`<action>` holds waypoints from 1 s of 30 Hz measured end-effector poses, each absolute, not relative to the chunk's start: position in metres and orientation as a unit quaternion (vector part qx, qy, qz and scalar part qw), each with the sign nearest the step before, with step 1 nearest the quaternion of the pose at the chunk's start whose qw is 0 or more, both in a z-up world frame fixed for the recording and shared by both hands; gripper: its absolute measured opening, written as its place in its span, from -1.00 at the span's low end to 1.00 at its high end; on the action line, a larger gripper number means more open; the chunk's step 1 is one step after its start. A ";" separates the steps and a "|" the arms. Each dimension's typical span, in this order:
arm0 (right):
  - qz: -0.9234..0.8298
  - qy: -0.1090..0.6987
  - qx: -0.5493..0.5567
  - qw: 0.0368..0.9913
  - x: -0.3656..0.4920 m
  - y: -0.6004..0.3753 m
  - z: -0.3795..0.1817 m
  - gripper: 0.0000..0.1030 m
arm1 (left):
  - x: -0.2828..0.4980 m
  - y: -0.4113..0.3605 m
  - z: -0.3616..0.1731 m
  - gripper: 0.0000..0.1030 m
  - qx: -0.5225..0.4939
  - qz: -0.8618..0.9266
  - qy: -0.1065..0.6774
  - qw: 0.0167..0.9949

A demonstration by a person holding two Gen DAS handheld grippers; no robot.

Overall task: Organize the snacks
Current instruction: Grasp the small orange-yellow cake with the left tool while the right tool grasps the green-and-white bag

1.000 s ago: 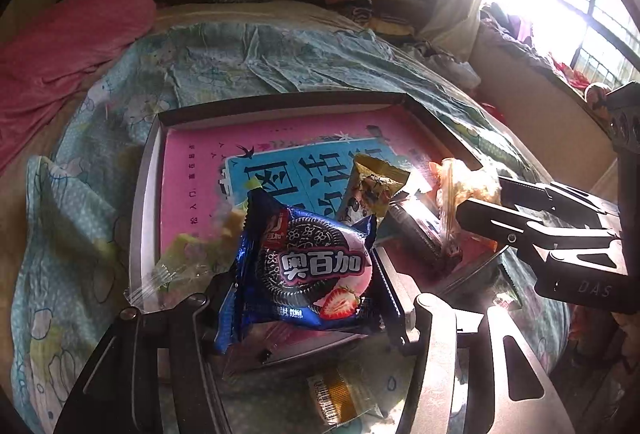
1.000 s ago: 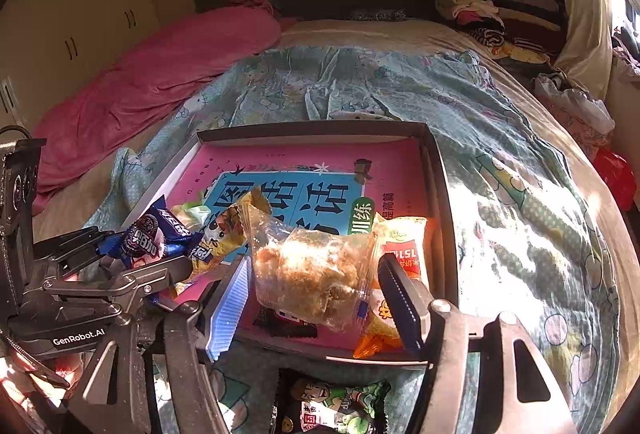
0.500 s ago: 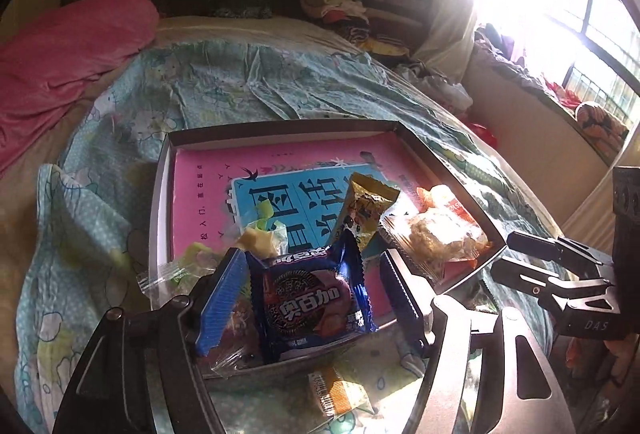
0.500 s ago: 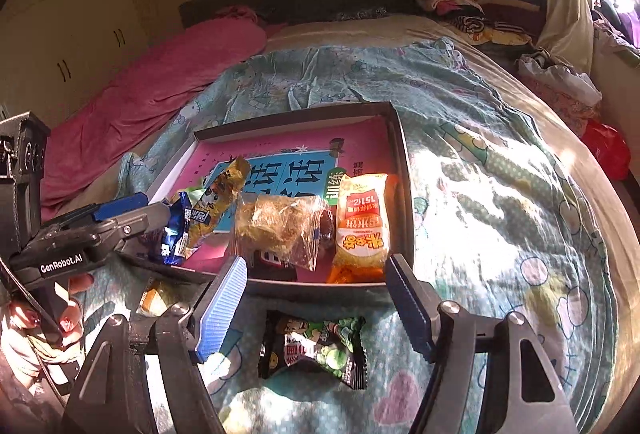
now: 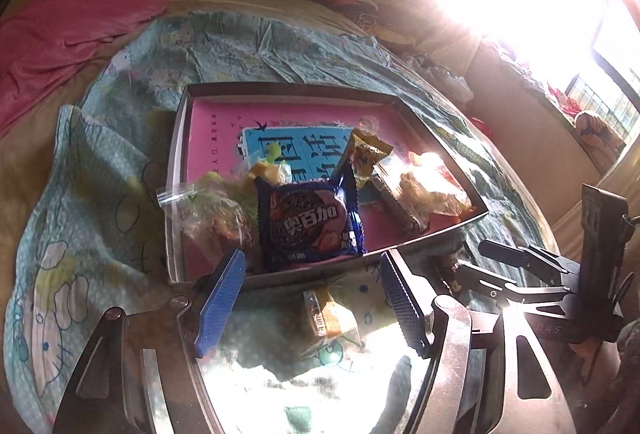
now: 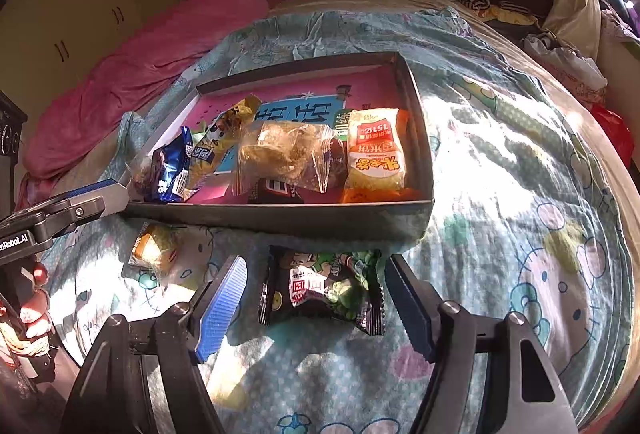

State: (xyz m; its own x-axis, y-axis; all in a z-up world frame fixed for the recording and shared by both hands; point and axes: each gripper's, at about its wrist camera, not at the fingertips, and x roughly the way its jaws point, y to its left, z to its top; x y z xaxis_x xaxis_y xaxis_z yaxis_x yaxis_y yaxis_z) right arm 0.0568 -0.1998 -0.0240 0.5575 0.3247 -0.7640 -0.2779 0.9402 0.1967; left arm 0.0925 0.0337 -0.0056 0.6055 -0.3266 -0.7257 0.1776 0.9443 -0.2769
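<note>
Bedspread (image 6: 500,194) bears "奥百加" packet (image 5: 308,222); both grippers (image 5: 312,298) (image 6: 316,302) gape wide, holding nothing.

The box (image 6: 416,102) has dark grey walls and a pink floor with a light-blue panel of dark characters. In it lie a dark-blue cookie packet (image 5: 308,222) with a pink centre, a yellow wrapper (image 5: 366,154) and an orange-and-white pack (image 6: 374,150). The bedsheet (image 6: 520,194) is pale blue with cartoon cats; a black-and-green packet (image 6: 320,286) lies on it.

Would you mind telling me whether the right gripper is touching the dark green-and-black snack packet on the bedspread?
Apart. The right wrist view shows the right gripper open, bedspread visible between each finger and the snack packet.
</note>
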 end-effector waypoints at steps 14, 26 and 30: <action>0.156 0.450 -0.003 0.880 0.058 -0.194 -0.043 0.39 | 0.088 0.007 -0.043 0.39 -0.068 -0.120 0.485 0.864; 0.165 0.445 -0.009 0.880 0.057 -0.193 -0.042 0.09 | 0.094 0.000 -0.053 -0.28 -0.050 -0.088 0.493 0.864; 0.170 0.445 0.000 0.879 0.057 -0.199 -0.039 0.03 | 0.093 0.002 -0.049 -0.35 -0.058 -0.101 0.493 0.862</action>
State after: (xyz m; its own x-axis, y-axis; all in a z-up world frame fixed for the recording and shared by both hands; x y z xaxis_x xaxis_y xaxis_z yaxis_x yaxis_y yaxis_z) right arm 0.0567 -0.1985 -0.0386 0.5458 0.3001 -0.7824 -0.2995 0.9419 0.1523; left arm 0.0934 0.0017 -0.0486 0.4932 -0.2307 -0.8387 0.1168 0.9730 -0.1990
